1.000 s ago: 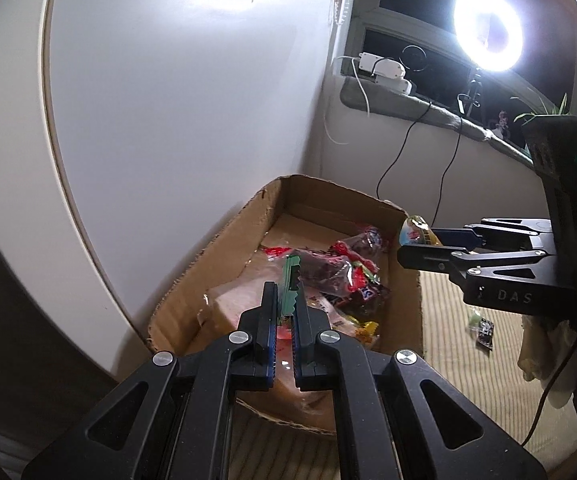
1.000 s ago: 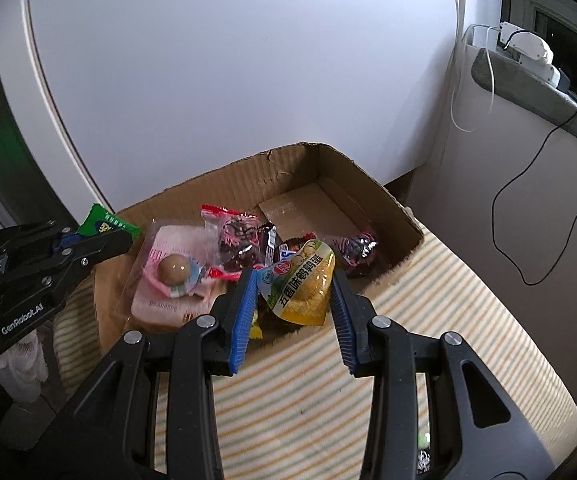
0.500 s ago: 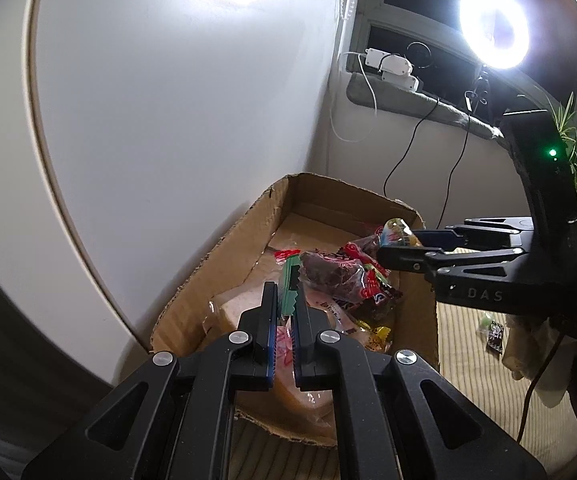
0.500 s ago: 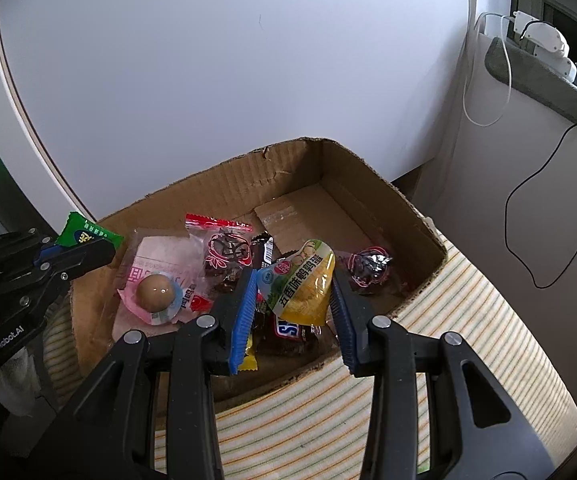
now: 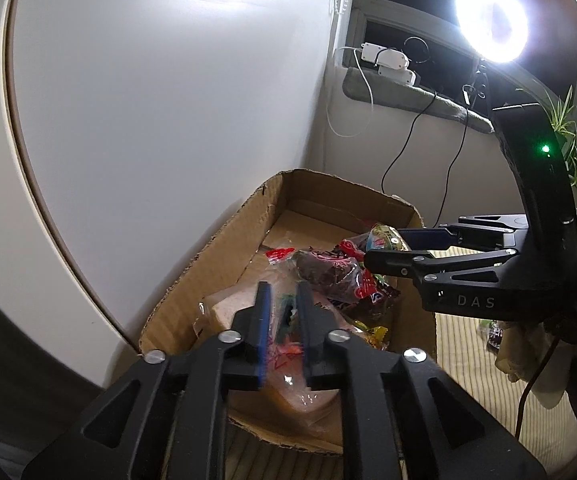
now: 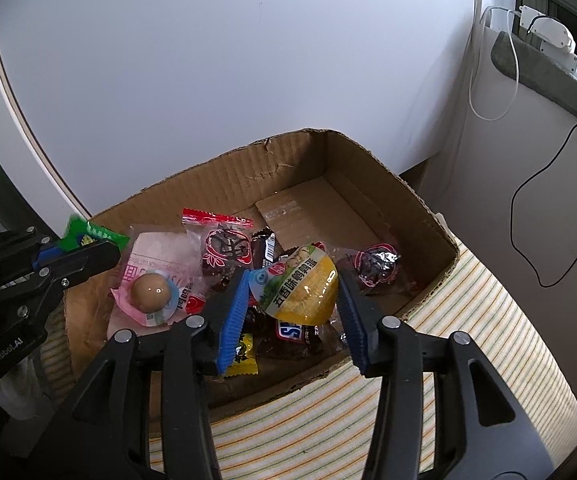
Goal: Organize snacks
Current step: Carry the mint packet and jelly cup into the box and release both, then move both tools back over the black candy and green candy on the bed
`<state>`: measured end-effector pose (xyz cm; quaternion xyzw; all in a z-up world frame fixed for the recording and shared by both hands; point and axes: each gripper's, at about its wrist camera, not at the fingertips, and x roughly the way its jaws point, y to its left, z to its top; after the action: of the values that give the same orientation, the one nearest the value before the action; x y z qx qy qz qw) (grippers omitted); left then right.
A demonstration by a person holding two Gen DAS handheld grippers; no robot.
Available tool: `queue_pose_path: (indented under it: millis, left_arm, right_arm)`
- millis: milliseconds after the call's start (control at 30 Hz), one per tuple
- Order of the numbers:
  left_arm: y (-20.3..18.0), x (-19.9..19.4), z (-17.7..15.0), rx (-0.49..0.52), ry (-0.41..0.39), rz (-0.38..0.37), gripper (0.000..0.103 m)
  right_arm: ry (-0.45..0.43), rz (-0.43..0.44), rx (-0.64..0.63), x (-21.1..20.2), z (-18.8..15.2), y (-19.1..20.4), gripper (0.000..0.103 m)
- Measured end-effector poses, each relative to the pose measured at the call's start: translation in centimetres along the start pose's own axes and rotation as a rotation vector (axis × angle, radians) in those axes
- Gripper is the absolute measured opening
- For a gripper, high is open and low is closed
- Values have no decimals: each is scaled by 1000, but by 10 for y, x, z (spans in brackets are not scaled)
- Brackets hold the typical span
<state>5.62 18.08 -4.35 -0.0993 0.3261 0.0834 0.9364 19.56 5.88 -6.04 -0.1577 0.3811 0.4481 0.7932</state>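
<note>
**Two claws over the snack box**

A brown cardboard box [image 6: 368, 184] sits on a striped cloth [image 6: 468, 320], next to a big white wall. Many snacks lie inside the box.

The right gripper [image 6: 292, 300] hangs over the front of the box. Its jaws have just been opening. A yellow and green snack packet [image 6: 300, 288] is between its blue pads [image 6: 234, 312]. The pads now stand a little away from the packet's sides, so the claw is spread and is not squeezing it.

The left gripper [image 5: 282, 316] is over the left end of the box. Its jaws have just been opening too, but only a little. A green snack packet [image 6: 88, 234] is in the gap, loose between them.

A pink packet with a brown ball [image 6: 152, 284], a dark red packet [image 6: 228, 248] and a small yellow sweet [image 6: 242, 354] lie in the box.
</note>
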Motion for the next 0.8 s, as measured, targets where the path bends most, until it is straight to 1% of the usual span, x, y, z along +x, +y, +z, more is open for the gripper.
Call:
queue_pose_path:
  millis: [100, 133, 167, 200, 233, 300, 333, 367, 400, 433, 500, 600, 700, 800]
  left_arm:
    - [-1, 0, 0, 3, 1, 3, 15]
    - [-1, 0, -1, 4, 1, 3, 16]
    - [-1, -1, -1, 5, 1, 5, 20]
    - [-1, -1, -2, 5, 0, 5, 24]
    - [0, -2, -2, 6, 0, 5, 26]
    - [-1, -3, -2, 8, -1, 5, 37]
    - [-1, -3, -1, 9, -2, 5, 40]
    - [-1, -4, -2, 10, -3, 5, 45]
    - [-1, -4, -2, 11, -4, 5, 49]
    - [-1, -5, -2, 13, -5, 8, 52]
    - [-1, -7, -2, 15, -7, 9, 58]
    - [-3, -9, -2, 18, -8, 11, 63]
    - [-5, -11, -3, 23, -10, 13, 66]
    - [-7, -14, -3, 25, -13, 14, 66]
  right_arm:
    - [0, -3, 1, 0, 1, 0, 48]
    - [0, -5, 1, 0, 1, 0, 52]
    - [-3, -8, 0, 0, 1, 0, 55]
    - [-7, -10, 0, -1, 1, 0, 61]
    - [-12, -12, 0, -2, 1, 0, 66]
    - [-19, -14, -1, -5, 2, 0, 71]
    - [-21, -16, -4, -6, 2, 0, 74]
    - [-23, -19, -6, -7, 2, 0, 76]
    - [-26, -24, -8, -7, 2, 1, 80]
    - [-28, -28, -9, -8, 2, 1, 84]
    - [-30, -32, -11, -10, 2, 1, 87]
    - [-25, -49, -18, -11, 0, 2, 88]
    - [-23, -65, -21, -15, -2, 2, 88]
    - [-32, -72, -17, -21, -4, 1, 88]
